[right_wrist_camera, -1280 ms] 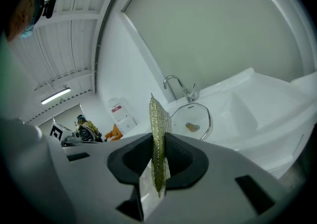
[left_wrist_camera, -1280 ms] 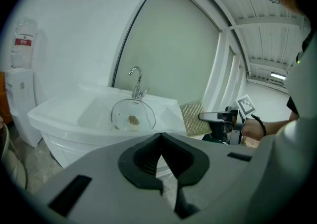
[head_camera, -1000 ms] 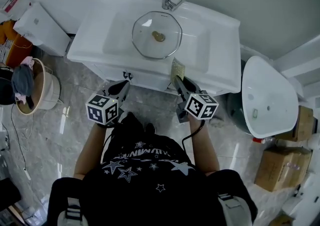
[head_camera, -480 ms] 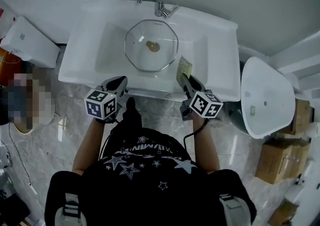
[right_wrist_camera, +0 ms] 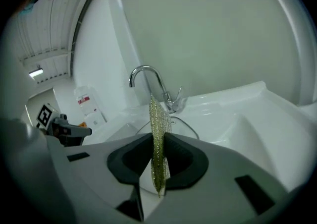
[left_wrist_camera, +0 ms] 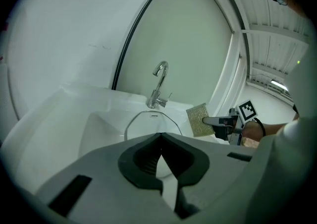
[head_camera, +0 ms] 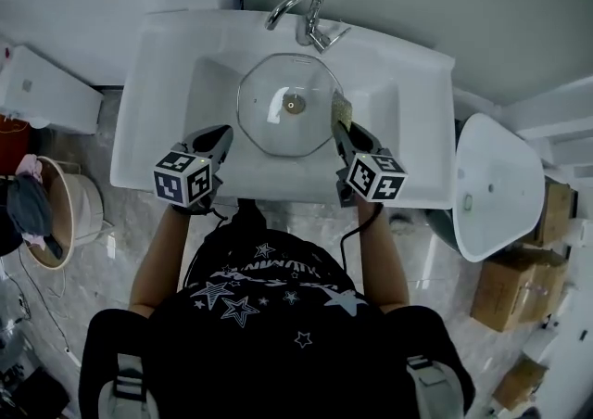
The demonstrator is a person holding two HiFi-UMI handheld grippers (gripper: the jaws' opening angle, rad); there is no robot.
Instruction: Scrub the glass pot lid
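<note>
Glass lid [head_camera: 278, 120] lies flat in the sink [head_camera: 167, 83]. Scrubbing seems unstarted: next we lower the pad [head_camera: 342, 111] onto it. Our right gripper [head_camera: 339, 130] pinches the pad upright near the rim; the left gripper [head_camera: 220, 137] is closed, empty. The lid is eight-sided, with no long axis; knob up or down, we cannot tell.

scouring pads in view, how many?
1. The scouring pad is clamped in the right gripper's jaws, over the sink, beside the glass pot lid's right edge. No other shows, though one could lie out of sight.
</note>
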